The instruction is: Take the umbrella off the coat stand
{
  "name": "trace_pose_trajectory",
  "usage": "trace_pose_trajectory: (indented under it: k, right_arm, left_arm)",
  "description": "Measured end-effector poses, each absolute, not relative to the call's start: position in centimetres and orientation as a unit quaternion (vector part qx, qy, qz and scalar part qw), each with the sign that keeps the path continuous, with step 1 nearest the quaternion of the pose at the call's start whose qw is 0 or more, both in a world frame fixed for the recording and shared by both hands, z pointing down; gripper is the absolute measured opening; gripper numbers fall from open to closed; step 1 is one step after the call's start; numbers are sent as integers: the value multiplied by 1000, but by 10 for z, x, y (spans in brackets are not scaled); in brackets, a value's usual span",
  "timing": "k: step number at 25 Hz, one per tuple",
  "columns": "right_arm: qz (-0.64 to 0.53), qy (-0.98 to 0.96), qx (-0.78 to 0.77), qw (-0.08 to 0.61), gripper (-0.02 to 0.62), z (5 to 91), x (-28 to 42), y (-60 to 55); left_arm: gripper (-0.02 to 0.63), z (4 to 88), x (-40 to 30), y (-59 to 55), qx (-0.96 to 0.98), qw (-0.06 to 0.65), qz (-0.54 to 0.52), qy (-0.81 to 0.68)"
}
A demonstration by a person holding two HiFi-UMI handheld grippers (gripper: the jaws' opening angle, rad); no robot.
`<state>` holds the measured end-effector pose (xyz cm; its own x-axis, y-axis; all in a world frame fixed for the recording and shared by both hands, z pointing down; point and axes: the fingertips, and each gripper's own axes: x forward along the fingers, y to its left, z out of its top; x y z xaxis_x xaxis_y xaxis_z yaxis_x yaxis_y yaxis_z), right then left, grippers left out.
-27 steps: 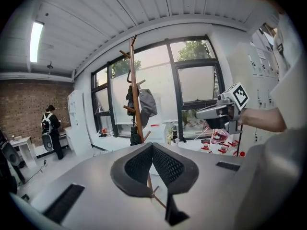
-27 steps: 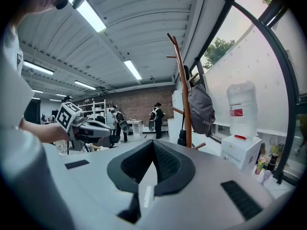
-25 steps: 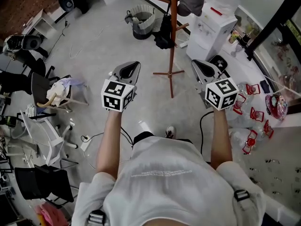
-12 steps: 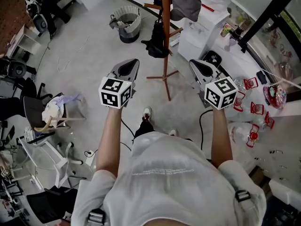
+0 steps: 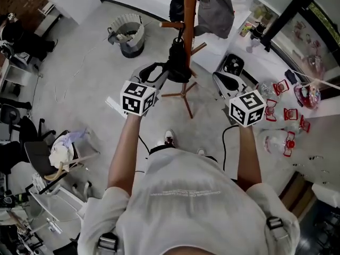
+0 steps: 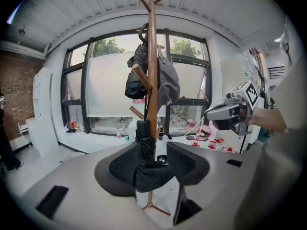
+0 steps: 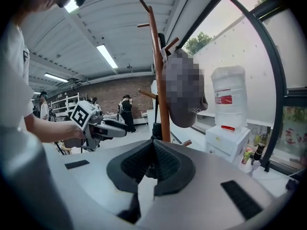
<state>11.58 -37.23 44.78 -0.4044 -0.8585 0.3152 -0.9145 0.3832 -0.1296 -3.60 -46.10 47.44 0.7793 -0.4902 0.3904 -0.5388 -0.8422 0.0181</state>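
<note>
The brown wooden coat stand (image 5: 189, 31) rises ahead of me. A folded black umbrella (image 5: 178, 62) hangs from one of its pegs, beside the pole. My left gripper (image 5: 163, 70) is up against the umbrella. In the left gripper view its jaws are opening, and the umbrella's lower part (image 6: 146, 166) hangs between them, with no firm press showing. The left gripper (image 6: 152, 150) points at the pole (image 6: 152, 80). My right gripper (image 5: 219, 77) is to the right of the stand's base; its jaws (image 7: 152, 146) meet with nothing between them.
A grey bag (image 5: 215, 15) and dark clothes hang higher on the stand. A grey bin (image 5: 127, 33) stands at the back left, a water dispenser (image 7: 229, 104) at the right, red items (image 5: 287, 116) along the right wall and chairs (image 5: 58, 158) at the left.
I have stepped closer to the stand and both grippers have moved forward. The left gripper's jaws, shut before, now stand apart around the umbrella.
</note>
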Motion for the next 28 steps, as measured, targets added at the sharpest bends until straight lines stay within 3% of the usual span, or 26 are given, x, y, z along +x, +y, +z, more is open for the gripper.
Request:
trace_pose_trajectory:
  k: [11,20,28]
  right_arm:
    - [179,-770,602,114,18,483,134,-399]
    - [203,-729,644,115,18,497,147,-400]
    - [217,-693,677,117,18,504,162,-383]
  left_arm:
    - [337,544,14,-515,951,92,248,-157]
    - [400,578,55,-525,958,111,252,-77]
    - [403,608,73,-535,955,127,257,-69]
